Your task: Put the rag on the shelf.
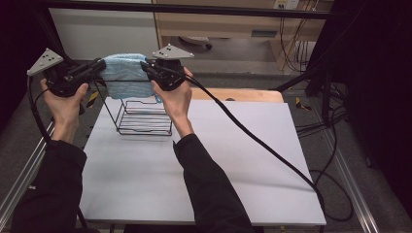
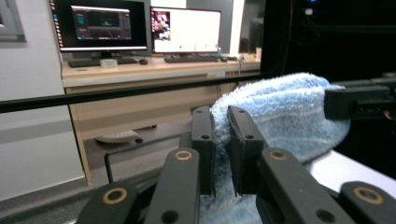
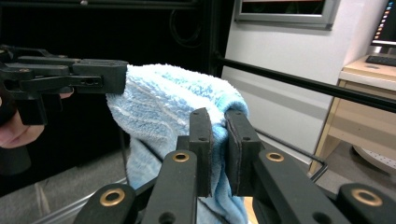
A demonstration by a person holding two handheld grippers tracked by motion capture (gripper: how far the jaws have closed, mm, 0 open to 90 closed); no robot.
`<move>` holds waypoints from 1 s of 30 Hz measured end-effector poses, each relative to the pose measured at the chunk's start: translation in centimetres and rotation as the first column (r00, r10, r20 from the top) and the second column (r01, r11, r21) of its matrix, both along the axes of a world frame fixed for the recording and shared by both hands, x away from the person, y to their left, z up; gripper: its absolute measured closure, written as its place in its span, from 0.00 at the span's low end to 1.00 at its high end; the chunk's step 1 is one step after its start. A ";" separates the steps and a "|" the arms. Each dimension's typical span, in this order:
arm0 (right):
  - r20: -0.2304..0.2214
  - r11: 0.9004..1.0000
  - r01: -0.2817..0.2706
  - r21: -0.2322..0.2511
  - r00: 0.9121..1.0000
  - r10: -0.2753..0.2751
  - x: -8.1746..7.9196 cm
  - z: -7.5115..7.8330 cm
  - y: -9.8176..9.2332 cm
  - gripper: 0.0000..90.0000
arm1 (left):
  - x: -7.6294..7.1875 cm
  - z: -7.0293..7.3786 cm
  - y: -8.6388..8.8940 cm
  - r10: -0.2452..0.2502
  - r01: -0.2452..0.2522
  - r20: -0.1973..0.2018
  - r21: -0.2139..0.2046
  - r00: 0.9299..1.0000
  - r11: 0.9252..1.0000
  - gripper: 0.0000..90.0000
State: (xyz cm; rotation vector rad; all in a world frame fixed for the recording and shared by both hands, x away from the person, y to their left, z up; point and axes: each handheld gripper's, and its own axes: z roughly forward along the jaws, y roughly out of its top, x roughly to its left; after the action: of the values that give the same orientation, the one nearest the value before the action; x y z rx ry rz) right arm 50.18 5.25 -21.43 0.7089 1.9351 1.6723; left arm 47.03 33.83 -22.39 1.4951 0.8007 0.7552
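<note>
A light blue towel (image 1: 124, 73) hangs stretched between my two grippers above a black wire rack (image 1: 145, 117). My left gripper (image 1: 99, 64) pinches the towel's left end, seen close up in the left gripper view, where the jaws (image 2: 221, 123) clamp the fluffy towel (image 2: 285, 112). My right gripper (image 1: 145, 68) holds the right end; in the right gripper view its jaws (image 3: 218, 127) are shut on a fold of the towel (image 3: 163, 102). The towel's lower edge hangs down to the rack's top wire.
The rack stands at the far left of a white table top (image 1: 233, 160). A black cable (image 1: 262, 145) trails from the right gripper across the table. A desk with monitors (image 2: 140, 28) lies beyond, and dark frame bars (image 1: 194, 8) surround the table.
</note>
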 end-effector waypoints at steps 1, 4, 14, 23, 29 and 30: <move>0.000 1.000 -0.006 -0.007 1.000 0.006 -0.1 -0.1 -0.1 0.92 | -0.2 -0.1 0.0 -0.001 0.001 0.000 0.008 1.000 1.000 0.90; -0.002 0.999 -0.022 -0.024 1.000 0.022 -0.4 -0.3 -0.1 0.92 | -0.8 -0.3 0.0 -0.007 0.007 -0.004 0.028 1.000 1.000 0.90; -0.009 0.990 -0.077 -0.114 0.997 0.077 -1.2 -0.6 -0.5 0.91 | -1.9 -1.0 0.2 -0.062 0.067 -0.065 0.078 0.996 0.995 0.88; -0.010 0.981 -0.110 -0.160 0.994 0.110 -1.5 -1.1 -0.6 0.91 | -2.8 0.8 0.6 -0.046 0.048 -0.094 0.020 0.994 0.999 0.79; 0.005 0.974 -0.121 -0.193 0.992 0.125 -1.8 -1.5 -0.8 0.91 | -2.6 2.6 0.3 -0.002 -0.002 -0.125 -0.036 0.992 0.999 0.89; 0.009 0.972 -0.123 -0.199 0.992 0.127 -1.8 -1.5 -0.7 0.91 | -2.4 2.6 0.0 0.003 -0.007 -0.139 -0.029 0.990 1.000 0.90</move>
State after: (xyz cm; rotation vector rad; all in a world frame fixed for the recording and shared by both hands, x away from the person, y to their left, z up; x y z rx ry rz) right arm 48.34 4.53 -22.97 0.4996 2.1326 1.5228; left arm 44.65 33.85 -19.75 1.5323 0.9168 0.6447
